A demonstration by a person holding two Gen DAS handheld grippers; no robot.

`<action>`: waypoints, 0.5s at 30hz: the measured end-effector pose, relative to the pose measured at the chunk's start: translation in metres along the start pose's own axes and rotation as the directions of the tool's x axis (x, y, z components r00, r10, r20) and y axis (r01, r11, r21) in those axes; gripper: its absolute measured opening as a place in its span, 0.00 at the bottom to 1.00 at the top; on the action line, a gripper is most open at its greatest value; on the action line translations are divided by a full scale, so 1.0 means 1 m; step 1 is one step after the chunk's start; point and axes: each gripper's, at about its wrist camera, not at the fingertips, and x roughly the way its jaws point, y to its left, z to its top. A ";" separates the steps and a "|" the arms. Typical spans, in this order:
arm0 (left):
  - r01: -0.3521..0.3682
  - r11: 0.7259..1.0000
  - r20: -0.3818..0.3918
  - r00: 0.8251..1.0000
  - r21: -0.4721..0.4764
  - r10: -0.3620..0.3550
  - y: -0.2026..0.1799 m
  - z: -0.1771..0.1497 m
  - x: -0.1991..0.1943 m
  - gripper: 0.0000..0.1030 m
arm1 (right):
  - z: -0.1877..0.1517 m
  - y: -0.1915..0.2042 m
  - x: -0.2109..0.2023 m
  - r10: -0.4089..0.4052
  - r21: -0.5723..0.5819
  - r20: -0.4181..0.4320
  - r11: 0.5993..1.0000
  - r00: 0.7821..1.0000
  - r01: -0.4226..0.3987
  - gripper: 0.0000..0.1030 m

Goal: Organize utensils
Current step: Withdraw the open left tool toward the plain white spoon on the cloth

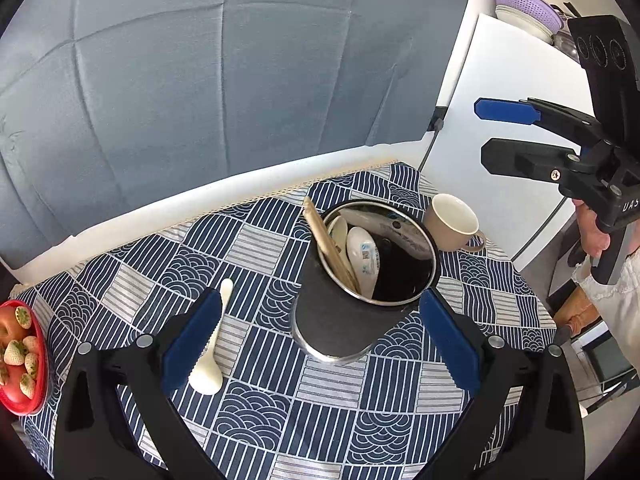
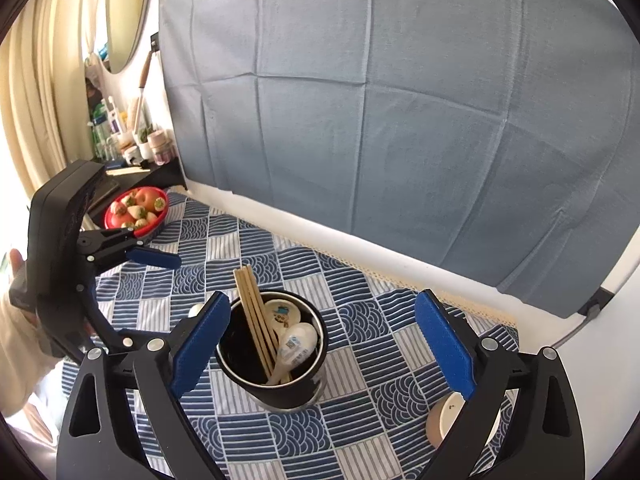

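Centrally, on the patterned tablecloth, stood the dark utensil holder, which contained wooden chopsticks leaning against its left rim and two white ceramic spoons resting bowl-up beside them. My left gripper was spread wide and held nothing; it hovered on the near side of the holder, with its left pad above a loose white spoon that lay on the cloth just left of the holder. My right gripper was likewise wide and empty, held above the holder so that, in the right wrist view, the holder appeared between its two blue pads. A beige mug stood just beyond the holder on the far right, its handle turned rightward. A red bowl of fruit occupied the left edge of the table, well apart from the holder. Behind the table hung a grey-blue cloth backdrop.
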 end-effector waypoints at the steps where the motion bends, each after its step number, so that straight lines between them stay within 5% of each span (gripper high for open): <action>1: -0.003 1.000 -0.005 1.000 -0.002 0.003 0.003 -0.003 -0.001 0.94 | 0.000 0.003 0.000 0.000 -0.001 -0.003 1.000 1.000 0.000 0.87; 15: -0.024 0.999 -0.046 0.999 0.028 0.025 0.043 -0.030 -0.016 0.94 | 0.004 0.056 0.012 -0.014 -0.012 -0.029 1.000 0.999 0.014 0.87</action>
